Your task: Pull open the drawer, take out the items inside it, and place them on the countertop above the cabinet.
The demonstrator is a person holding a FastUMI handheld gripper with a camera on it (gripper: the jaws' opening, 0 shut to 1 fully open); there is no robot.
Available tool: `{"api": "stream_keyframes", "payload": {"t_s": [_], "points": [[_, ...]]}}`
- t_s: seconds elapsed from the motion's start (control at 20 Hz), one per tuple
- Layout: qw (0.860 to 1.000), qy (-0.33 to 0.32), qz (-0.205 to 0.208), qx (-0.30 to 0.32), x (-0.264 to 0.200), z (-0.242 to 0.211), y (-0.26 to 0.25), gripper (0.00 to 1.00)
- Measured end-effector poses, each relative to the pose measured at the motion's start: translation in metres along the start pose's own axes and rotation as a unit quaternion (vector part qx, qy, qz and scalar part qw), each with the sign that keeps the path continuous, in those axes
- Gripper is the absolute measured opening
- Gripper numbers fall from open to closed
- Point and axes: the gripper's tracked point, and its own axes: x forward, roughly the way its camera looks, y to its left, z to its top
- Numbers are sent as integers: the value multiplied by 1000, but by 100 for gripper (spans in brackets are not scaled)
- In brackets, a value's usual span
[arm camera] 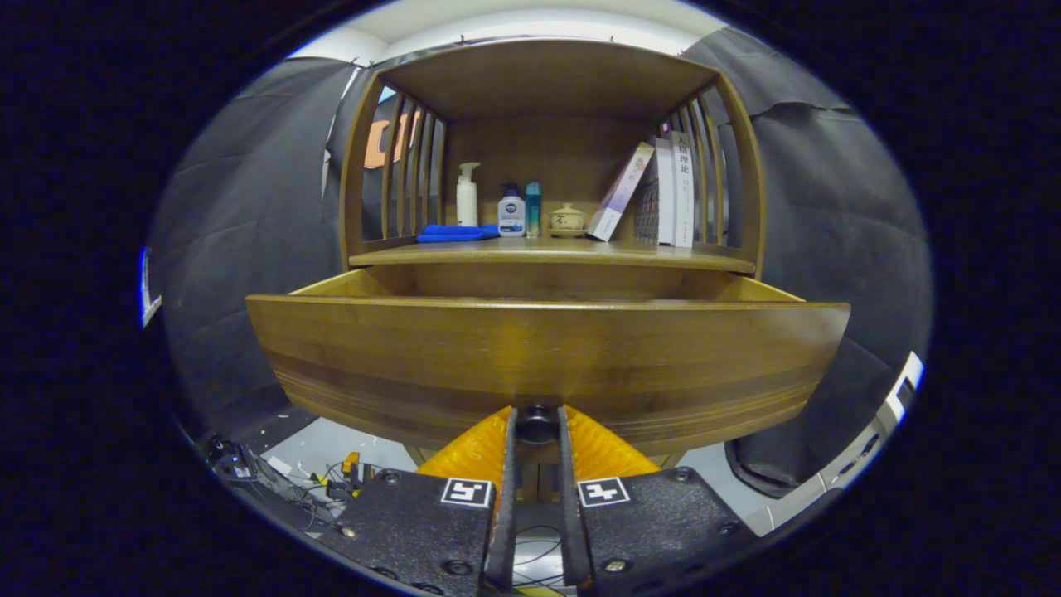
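The fingers (537,419) are clamped on the knob (537,421) of the pulled-out drawer (547,356); at 12 o'clock, bottles (511,211) and books (663,192) stand on the tabletop (547,253).

The tongs-mounted fisheye looks level, low and very close, at the drawer (547,356) front.

Gripper (537,419) fingers clamped on knob (537,421) of drawer (547,356), drawer pulled out below countertop (551,253)

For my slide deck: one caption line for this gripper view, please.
Gripper shut on the knob of the pulled-out drawer, below a countertop holding bottles, cloth and books.
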Motion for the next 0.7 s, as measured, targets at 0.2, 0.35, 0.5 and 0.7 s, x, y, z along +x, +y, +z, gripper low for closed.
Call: {"api": "stream_keyframes", "payload": {"t_s": [0.2, 0.35, 0.5, 0.7], "points": [[1000, 4, 11, 3, -18, -7, 2, 25], [1000, 7, 14, 1, -28, -15, 4, 25], [1000, 9, 15, -1, -36, -19, 5, 25], [1000, 3, 15, -8, -40, -21, 8, 25]]}}
